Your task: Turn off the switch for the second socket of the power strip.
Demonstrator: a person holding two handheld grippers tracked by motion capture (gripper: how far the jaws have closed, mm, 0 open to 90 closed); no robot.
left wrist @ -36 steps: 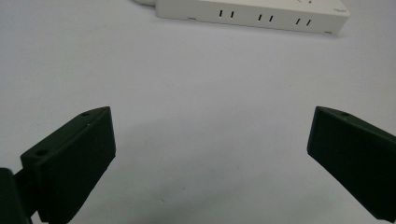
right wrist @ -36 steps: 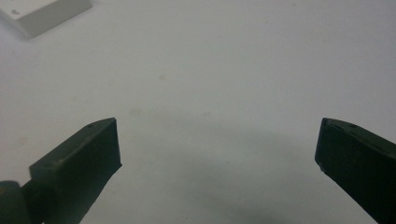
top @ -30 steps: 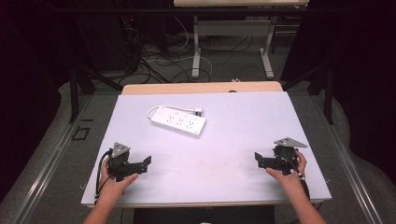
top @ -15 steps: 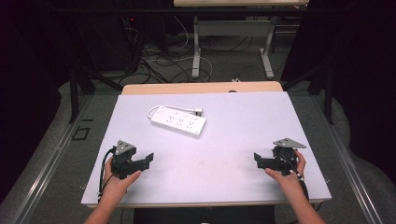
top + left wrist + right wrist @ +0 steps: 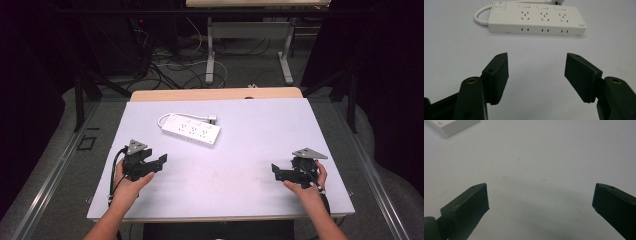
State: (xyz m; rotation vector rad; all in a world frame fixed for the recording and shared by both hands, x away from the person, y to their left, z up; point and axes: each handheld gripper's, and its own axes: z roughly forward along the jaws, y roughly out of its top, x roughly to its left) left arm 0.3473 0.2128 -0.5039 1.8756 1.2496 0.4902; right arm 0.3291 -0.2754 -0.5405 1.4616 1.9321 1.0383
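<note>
A white power strip [image 5: 190, 131] with a red-marked switch and several sockets lies flat on the white table [image 5: 250, 130], left of centre, its cord [image 5: 164, 120] looped at its left end. My left gripper [image 5: 161, 161] stands open just in front of the strip and points at it. In the left gripper view the strip [image 5: 536, 18] lies beyond the open left gripper [image 5: 536, 66], with bare table between them. My right gripper [image 5: 276, 172] is open near the front right, pointing left. In the right gripper view the right gripper [image 5: 540, 200] stands open over bare table, with a strip corner [image 5: 454, 126] at top left.
A wooden board edge [image 5: 215, 94] runs along the table's far side. Beyond it, cables [image 5: 170, 65] lie on the floor around the legs of another desk [image 5: 210, 50]. Dark frame posts [image 5: 77, 95] stand at both sides.
My left gripper has moved forward and slightly right, closer to the power strip. The right gripper has stayed almost in place.
</note>
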